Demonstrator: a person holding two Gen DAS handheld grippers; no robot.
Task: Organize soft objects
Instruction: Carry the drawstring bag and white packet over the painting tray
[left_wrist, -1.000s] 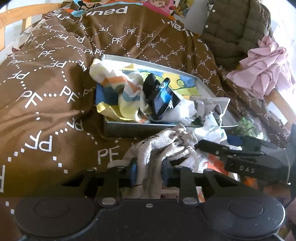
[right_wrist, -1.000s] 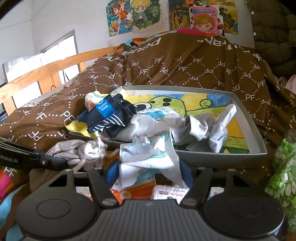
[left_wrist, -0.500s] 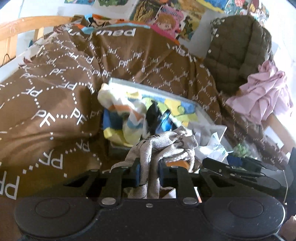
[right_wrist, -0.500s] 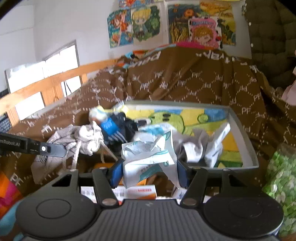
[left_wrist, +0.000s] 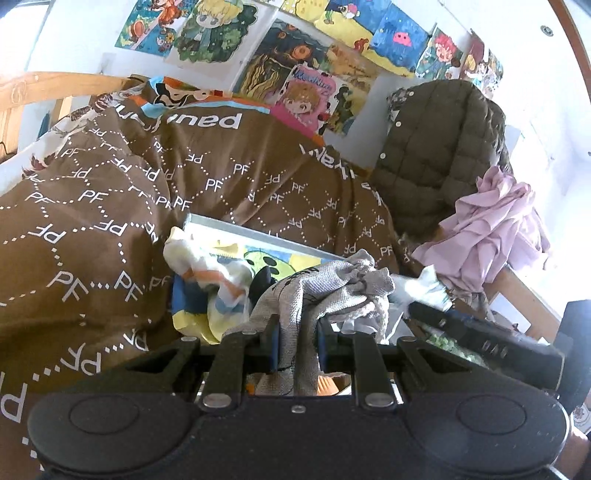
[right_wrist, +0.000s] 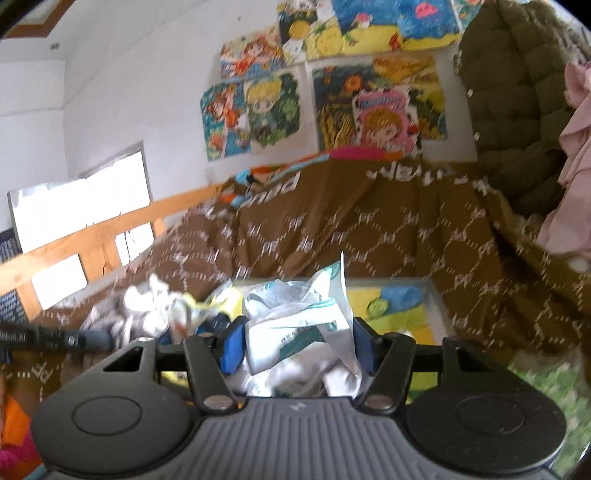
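Note:
My left gripper (left_wrist: 295, 343) is shut on a grey knitted cloth (left_wrist: 325, 284) and holds it up in front of the grey tray (left_wrist: 229, 225) on the bed. A striped white, orange and blue cloth (left_wrist: 210, 273) lies in the tray's left part. My right gripper (right_wrist: 299, 343) is shut on a crumpled white cloth with green print (right_wrist: 306, 314), lifted above the tray's near edge. The tray's cartoon-printed bottom (right_wrist: 388, 306) shows to the right. The right gripper's body (left_wrist: 480, 339) shows at the right of the left wrist view.
A brown blanket (left_wrist: 92, 229) with white letters covers the bed around the tray. A green quilted jacket (left_wrist: 439, 155) and a pink garment (left_wrist: 491, 236) hang at the right. A wooden bed rail (right_wrist: 110, 236) runs along the left. Posters (right_wrist: 325, 107) cover the wall.
Both grippers have risen and tilted upward with their cloths. The tray has dropped lower in both views and more wall shows.

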